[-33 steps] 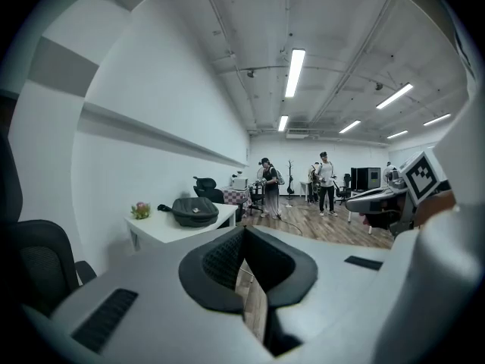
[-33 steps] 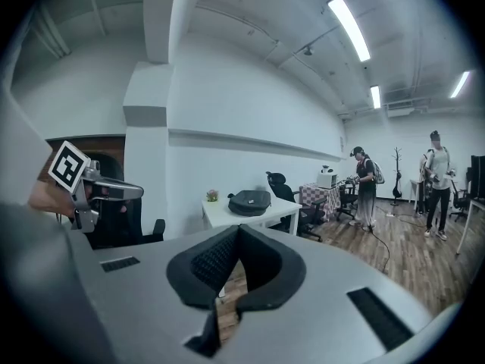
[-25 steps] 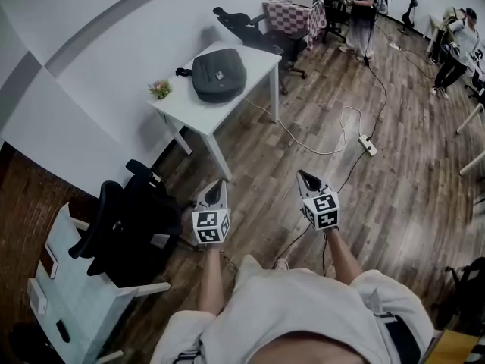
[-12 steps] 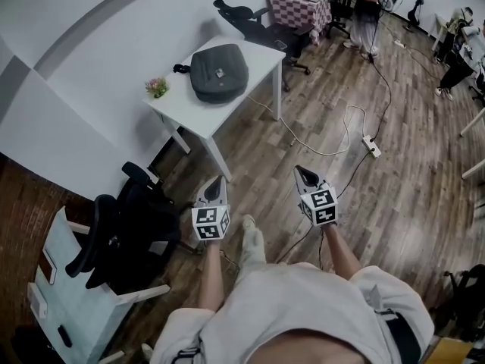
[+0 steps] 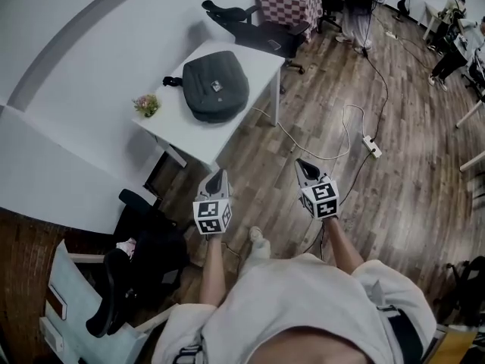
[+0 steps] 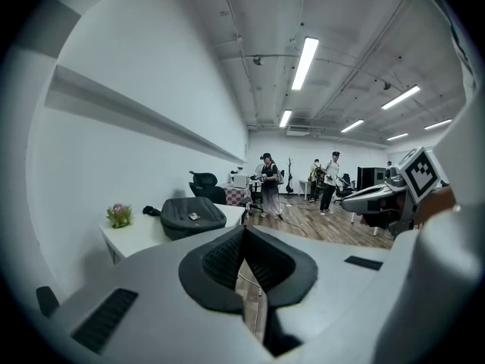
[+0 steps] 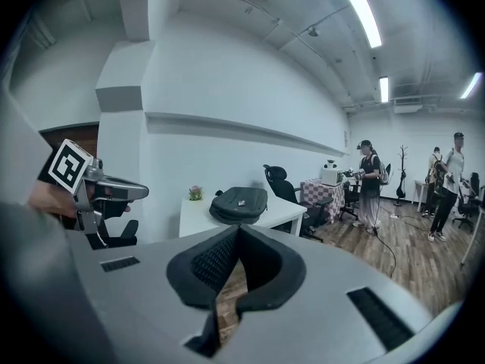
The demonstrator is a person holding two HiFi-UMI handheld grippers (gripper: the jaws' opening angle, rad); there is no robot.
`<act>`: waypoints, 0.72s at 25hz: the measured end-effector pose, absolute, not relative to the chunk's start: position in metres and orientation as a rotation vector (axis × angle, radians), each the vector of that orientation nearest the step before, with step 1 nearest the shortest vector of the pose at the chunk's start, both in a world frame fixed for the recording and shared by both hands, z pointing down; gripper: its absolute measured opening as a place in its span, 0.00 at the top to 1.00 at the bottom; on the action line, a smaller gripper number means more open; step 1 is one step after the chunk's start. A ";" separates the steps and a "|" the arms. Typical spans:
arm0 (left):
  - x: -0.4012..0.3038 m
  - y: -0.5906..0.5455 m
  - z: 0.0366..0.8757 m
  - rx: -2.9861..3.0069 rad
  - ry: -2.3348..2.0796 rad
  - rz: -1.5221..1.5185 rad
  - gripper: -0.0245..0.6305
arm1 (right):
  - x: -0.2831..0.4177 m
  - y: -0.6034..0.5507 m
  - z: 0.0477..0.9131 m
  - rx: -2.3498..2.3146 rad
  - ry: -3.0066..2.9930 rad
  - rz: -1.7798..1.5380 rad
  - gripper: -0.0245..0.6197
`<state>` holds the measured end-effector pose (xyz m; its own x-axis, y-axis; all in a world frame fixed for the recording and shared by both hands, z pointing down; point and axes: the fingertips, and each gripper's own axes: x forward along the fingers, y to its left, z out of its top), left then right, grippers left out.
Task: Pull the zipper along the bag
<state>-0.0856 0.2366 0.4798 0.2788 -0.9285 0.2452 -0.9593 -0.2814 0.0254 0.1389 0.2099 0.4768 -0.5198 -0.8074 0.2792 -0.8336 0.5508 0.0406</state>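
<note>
dark backpack lies flat on white table, far from person, so zipper out of reach for now. zipper too small to see from here. small flower pot sits near backpack, by table edge. left gripper and right gripper held out over wood floor, pointing toward table. both clenched tight, nothing inside. guess: must get close first, pull not begun.

A flower pot stands on the white table; a power strip lies on the wood floor.
</note>
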 end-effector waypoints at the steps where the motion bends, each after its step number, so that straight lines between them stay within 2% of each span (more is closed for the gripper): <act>1: -0.093 0.225 0.480 2.375 -1.763 0.270 0.92 | 0.132 0.200 0.477 1.370 -2.516 0.145 0.94; 10: -0.139 0.131 0.487 2.409 -1.669 0.277 0.92 | 0.086 0.125 0.481 1.421 -2.446 0.162 0.94; 18: -0.135 0.080 0.488 2.467 -1.598 0.293 0.92 | 0.084 0.093 0.495 1.448 -2.399 0.196 0.94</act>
